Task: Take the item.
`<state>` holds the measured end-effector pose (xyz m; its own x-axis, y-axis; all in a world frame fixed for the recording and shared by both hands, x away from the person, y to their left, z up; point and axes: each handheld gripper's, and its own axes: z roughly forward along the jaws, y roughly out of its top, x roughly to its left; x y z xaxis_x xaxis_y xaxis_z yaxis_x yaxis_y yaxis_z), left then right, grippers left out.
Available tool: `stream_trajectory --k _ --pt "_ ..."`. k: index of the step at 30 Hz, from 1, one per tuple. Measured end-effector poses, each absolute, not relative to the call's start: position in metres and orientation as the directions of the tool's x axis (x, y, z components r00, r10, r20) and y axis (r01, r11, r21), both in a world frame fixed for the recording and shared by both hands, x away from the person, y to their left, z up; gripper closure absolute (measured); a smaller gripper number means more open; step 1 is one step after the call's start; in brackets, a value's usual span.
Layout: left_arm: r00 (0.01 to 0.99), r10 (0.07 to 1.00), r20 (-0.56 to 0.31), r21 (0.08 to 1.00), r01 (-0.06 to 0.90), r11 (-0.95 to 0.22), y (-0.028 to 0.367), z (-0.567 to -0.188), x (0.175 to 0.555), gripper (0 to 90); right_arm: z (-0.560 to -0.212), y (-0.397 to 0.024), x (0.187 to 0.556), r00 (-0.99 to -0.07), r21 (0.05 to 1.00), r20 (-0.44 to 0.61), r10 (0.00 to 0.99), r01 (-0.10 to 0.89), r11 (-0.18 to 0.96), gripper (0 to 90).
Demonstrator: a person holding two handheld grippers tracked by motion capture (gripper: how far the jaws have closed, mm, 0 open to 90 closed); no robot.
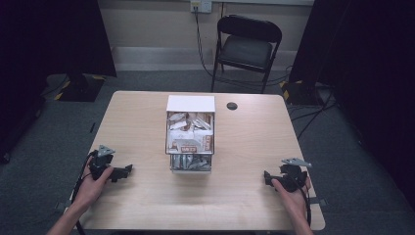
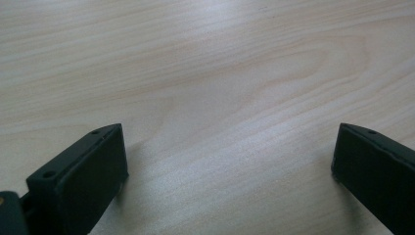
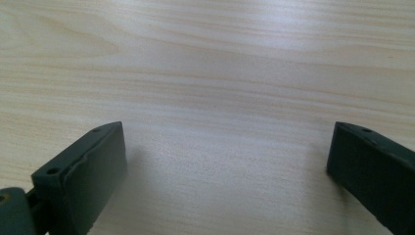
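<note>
Two hand-held grippers rest on a wooden table (image 1: 147, 196), the left gripper (image 1: 128, 170) at eight o'clock and the right gripper (image 1: 265, 177) at four o'clock, both spread wide and empty, well apart from the packet-filled organiser box (image 1: 191, 134) at centre.

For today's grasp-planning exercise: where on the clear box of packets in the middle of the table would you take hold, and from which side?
Grip the clear box by its side walls, probably near the front, coming in from the person's side. It stands upright, its long sides run away from the person, and its top is open with packets piled inside. Both the left gripper and the right gripper rest open on the table, flanking it.
</note>
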<state>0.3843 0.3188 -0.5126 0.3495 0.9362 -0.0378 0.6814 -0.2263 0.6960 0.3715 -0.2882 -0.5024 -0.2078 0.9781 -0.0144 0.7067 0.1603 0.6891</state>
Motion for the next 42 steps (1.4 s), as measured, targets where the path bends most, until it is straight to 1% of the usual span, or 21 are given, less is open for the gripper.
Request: stream_trajectory --k 10,11,16,17,18,19,20,21,22,23,25,26,29,36,42 --pt "0.349 0.936 -0.038 0.696 0.681 -0.226 0.319 -0.513 0.384 0.0 -0.502 -0.288 0.371 -0.205 0.689 -0.013 0.979 0.707 0.157 1.2" --pt "0.35 0.936 -0.038 0.696 0.681 -0.226 0.319 -0.513 0.384 0.0 -0.502 -0.288 0.371 -0.209 0.689 -0.011 0.978 0.707 0.159 2.5" --pt "0.35 0.936 -0.039 0.696 0.682 -0.226 0.319 -0.513 0.384 0.0 -0.502 -0.288 0.371 -0.21 0.69 -0.01 0.978 0.707 0.159 2.9" --pt "0.349 0.936 -0.038 0.696 0.681 -0.226 0.319 -0.513 0.384 0.0 -0.5 -0.288 0.37 -0.21 0.689 0.0 0.978 0.708 0.152 8.1" --pt "0.349 0.936 -0.038 0.696 0.681 -0.226 0.319 -0.513 0.384 0.0 -0.5 -0.288 0.37 -0.21 0.689 0.0 0.978 0.708 0.152 8.1" --pt "0.35 0.936 -0.037 0.696 0.681 -0.227 0.319 -0.513 0.384 0.0 -0.498 -0.288 0.37 -0.205 0.688 -0.004 0.979 0.71 0.151 14.2" --pt "0.35 0.936 -0.038 0.696 0.681 -0.226 0.319 -0.513 0.384 0.0 -0.497 -0.288 0.369 -0.196 0.691 -0.007 0.981 0.708 0.147 17.9" --pt "0.349 0.936 -0.038 0.696 0.681 -0.226 0.319 -0.513 0.384 0.0 -0.496 -0.289 0.369 -0.204 0.69 0.014 0.979 0.711 0.138 13.1" --pt "0.349 0.936 -0.038 0.696 0.681 -0.226 0.319 -0.513 0.384 0.0 -0.496 -0.289 0.369 -0.204 0.69 0.014 0.979 0.711 0.138 13.1" --pt "0.35 0.936 -0.038 0.696 0.681 -0.227 0.319 -0.513 0.384 0.0 -0.495 -0.289 0.368 -0.21 0.692 0.019 0.978 0.709 0.138 16.4" --pt "0.35 0.936 -0.038 0.696 0.681 -0.226 0.319 -0.513 0.384 0.0 -0.494 -0.29 0.367 -0.21 0.694 0.041 0.977 0.709 0.123 14.1" --pt "0.35 0.936 -0.038 0.696 0.682 -0.226 0.319 -0.513 0.384 0.0 -0.493 -0.29 0.366 -0.201 0.696 0.045 0.978 0.709 0.114 15.3" --pt "0.35 0.936 -0.038 0.696 0.682 -0.226 0.319 -0.513 0.384 0.0 -0.49 -0.288 0.365 -0.215 0.703 0.038 0.976 0.699 0.127 16.0" --pt "0.349 0.936 -0.038 0.696 0.681 -0.226 0.319 -0.513 0.384 0.0 -0.482 -0.281 0.363 -0.218 0.727 0.036 0.975 0.675 0.124 15.0" --pt "0.35 0.936 -0.038 0.696 0.681 -0.226 0.319 -0.513 0.384 0.0 -0.474 -0.274 0.362 -0.263 0.743 0.021 0.965 0.65 0.16 16.1"
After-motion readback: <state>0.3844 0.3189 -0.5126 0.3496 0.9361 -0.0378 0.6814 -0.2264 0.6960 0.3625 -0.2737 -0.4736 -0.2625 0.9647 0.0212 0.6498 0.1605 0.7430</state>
